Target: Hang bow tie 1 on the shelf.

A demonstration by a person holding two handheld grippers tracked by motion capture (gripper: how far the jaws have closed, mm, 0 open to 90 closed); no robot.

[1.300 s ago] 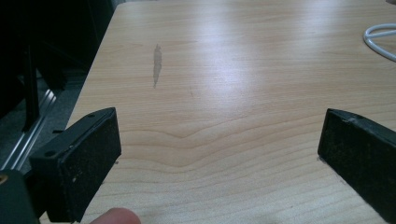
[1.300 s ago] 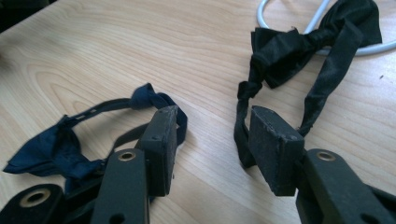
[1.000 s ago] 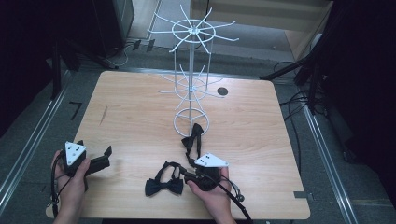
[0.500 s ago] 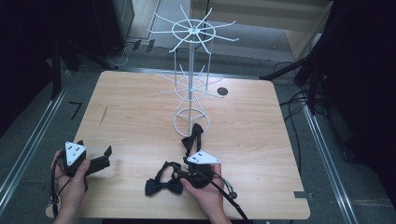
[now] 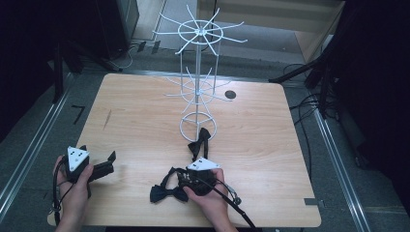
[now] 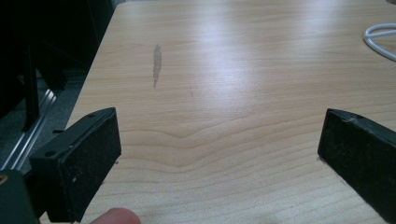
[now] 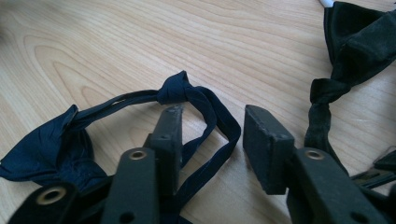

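Light wooden table with rounded corners, seen from above; a grey smear on its surface shows in the left gripper view. White wire display stand with radiating hooks, upright at the table's middle, its ring base resting on the wood. Dark navy fabric bow tie with a thin neck strap, lying flat near the front edge, just left of the right gripper; in the right gripper view the bow lies at the lower left, and its knotted strap loops forward around the left jaw, one run of strap passing through the gap between the two jaws. Right gripper's jaws: apart, not pressing on the strap; the strap lies slack against the inner face of the left jaw and short of the right one. Black velvet-like bow tie, lying between the stand's base and the right gripper, seen in the right gripper view beyond and to the right of the right jaw, clear of it. Left gripper, held by a hand at the table's front left corner; jaws spread wide over bare wood, nothing between them.
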